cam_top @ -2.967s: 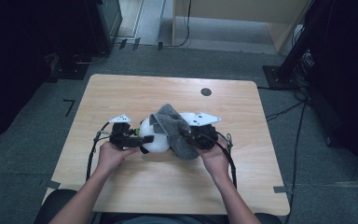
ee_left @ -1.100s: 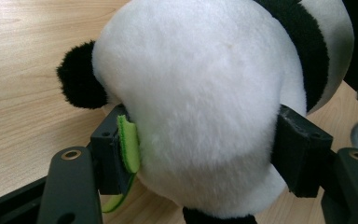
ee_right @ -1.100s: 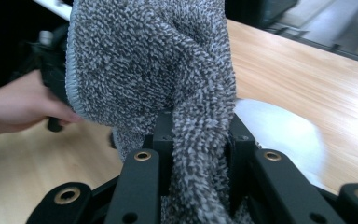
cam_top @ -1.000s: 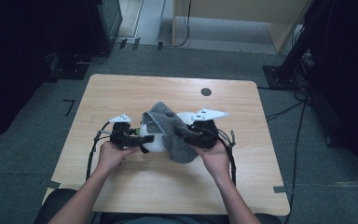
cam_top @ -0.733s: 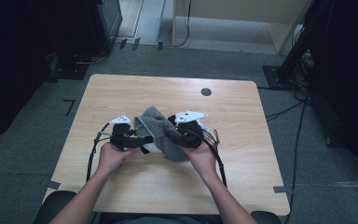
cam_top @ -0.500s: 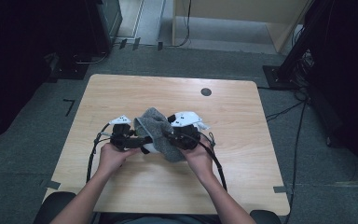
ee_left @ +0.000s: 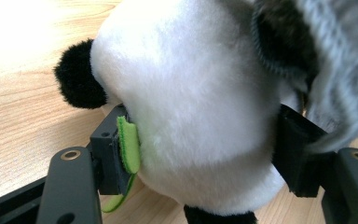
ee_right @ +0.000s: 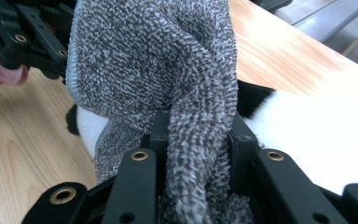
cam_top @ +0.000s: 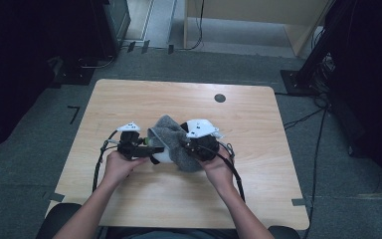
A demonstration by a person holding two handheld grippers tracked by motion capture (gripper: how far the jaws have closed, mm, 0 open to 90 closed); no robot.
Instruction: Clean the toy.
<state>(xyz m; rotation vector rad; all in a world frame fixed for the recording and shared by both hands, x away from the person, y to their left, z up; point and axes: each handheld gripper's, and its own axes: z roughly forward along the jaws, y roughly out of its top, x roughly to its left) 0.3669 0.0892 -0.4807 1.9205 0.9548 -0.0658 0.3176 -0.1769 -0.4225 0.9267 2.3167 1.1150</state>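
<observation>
- One plush panda (ee_left: 200, 107), one grey cloth (cam_top: 171, 139), two grippers, all near the middle of the wooden table (cam_top: 258, 164).
- The left gripper (cam_top: 146, 148) clamps the panda's white body between its jaws; a green pad (ee_left: 128, 144) on one jaw presses into the fur.
- The right gripper (cam_top: 189, 147) pinches a fold of the cloth, its jaws narrow around it.
- The cloth drapes over the panda's top and right side, touching it.
- The high view shows both hands and a dark round mark (cam_top: 220, 98) at the table's far side.
- The left gripper view shows the panda's black ear (ee_left: 77, 77); the right gripper view shows the cloth's nubby weave (ee_right: 168, 60) up close.
</observation>
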